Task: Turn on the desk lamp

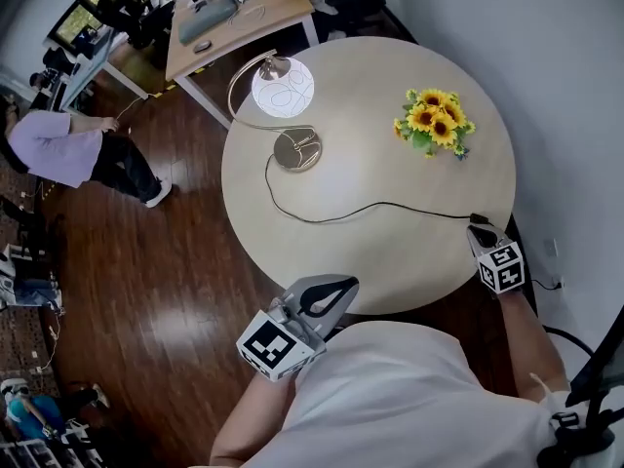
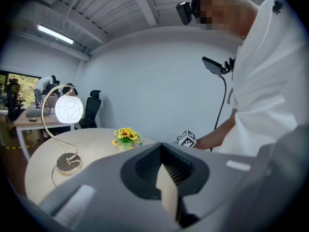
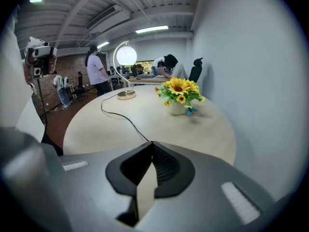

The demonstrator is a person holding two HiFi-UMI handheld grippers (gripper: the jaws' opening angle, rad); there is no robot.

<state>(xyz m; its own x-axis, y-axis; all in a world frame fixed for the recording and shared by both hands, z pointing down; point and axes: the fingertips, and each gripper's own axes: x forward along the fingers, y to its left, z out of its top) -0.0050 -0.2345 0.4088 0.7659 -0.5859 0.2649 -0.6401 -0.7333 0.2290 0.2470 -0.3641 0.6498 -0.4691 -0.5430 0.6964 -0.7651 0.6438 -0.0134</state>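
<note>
1. The desk lamp (image 1: 283, 88) stood on the far left part of the round table (image 1: 390, 252). Its round metal base rested flat on the tabletop, and a curved stem carried the globe shade above it.
2. The globe shone bright white in the head view, and it also showed lit in the left gripper view (image 2: 68, 109) and the right gripper view (image 3: 126, 55).
3. I saw a black cord (image 1: 370, 206) run from the lamp's base across the tabletop to the table's right edge.
4. The right gripper (image 1: 483, 232) sat at that edge, where the cord ended. In its own view (image 3: 150, 144) the jaws were pressed together, and the cord (image 3: 120, 116) ran up to their tip and vanished behind it. I could not tell whether they pinched it.
5. The left gripper (image 1: 331, 295) hung at the near rim of the table, well apart from the lamp. Its own view (image 2: 161, 149) showed the jaws closed on each other with nothing between them.
6. A small pot of sunflowers (image 1: 434, 120) stood on the far right part of the table, apart from the lamp and the cord.
7. Beyond the table were a rectangular desk (image 1: 244, 22) and a person in a lilac top (image 1: 68, 149), who stood on the dark wooden floor (image 1: 146, 281).
</note>
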